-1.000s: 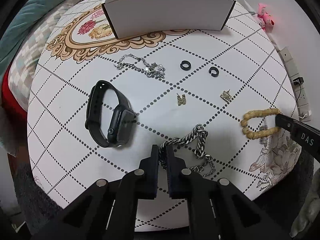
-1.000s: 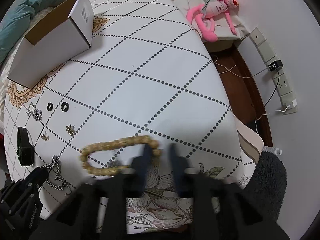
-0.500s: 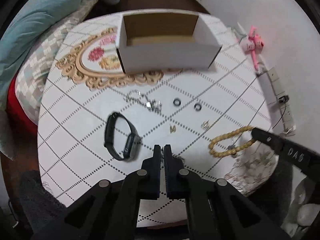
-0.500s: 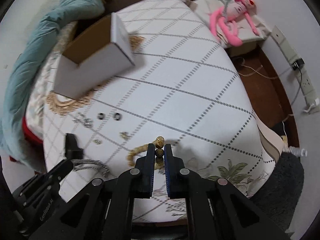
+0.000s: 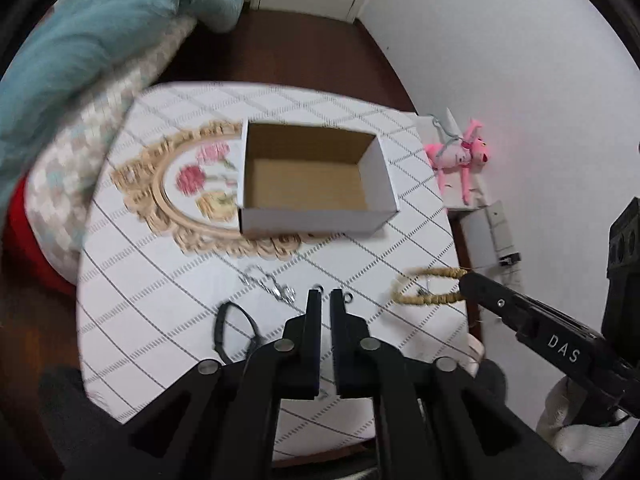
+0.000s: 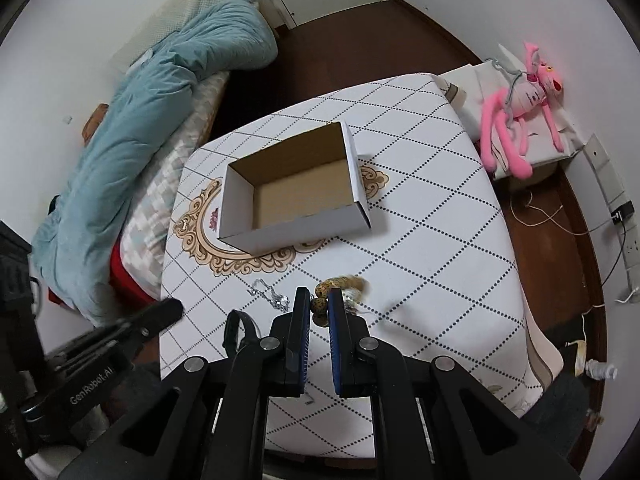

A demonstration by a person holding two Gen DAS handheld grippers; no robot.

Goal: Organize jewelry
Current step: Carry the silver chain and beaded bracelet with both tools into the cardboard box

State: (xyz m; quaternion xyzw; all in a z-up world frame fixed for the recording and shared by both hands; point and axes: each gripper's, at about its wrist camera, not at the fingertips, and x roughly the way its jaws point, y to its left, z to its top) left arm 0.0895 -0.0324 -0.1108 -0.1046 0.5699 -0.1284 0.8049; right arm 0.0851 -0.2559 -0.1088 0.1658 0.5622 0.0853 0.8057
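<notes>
- While both grippers hang above the table (image 6: 440, 216), the right gripper (image 6: 319, 308) pinches a string of tan wooden beads (image 6: 320, 304) between its two fingers; in the left wrist view this bead bracelet hangs as a loop from the finger ends, in the air over the right edge of the table.
- The left gripper (image 5: 325, 300) has its jaws almost pressed together, with only a narrow slit between them. Whether it holds something I cannot tell: nothing shows between the fingertips.
- An open cardboard box (image 5: 316, 216), white outside and brown inside, stands on the far half of the table, partly on an ornate gold frame print with flowers (image 5: 192, 188). Its inside looks empty.
- Between the box and the grippers, a thin silver chain (image 5: 268, 284) lies on the cloth.
- Near it, to the left, lies a black watch (image 5: 232, 332), partly hidden by the left gripper.
- Two small dark rings peek out just beside the left fingertips; they are too small to tell more.
- A pink plush toy (image 6: 516, 108) lies beside the table on the right, and a teal blanket (image 6: 160, 100) on the left.
</notes>
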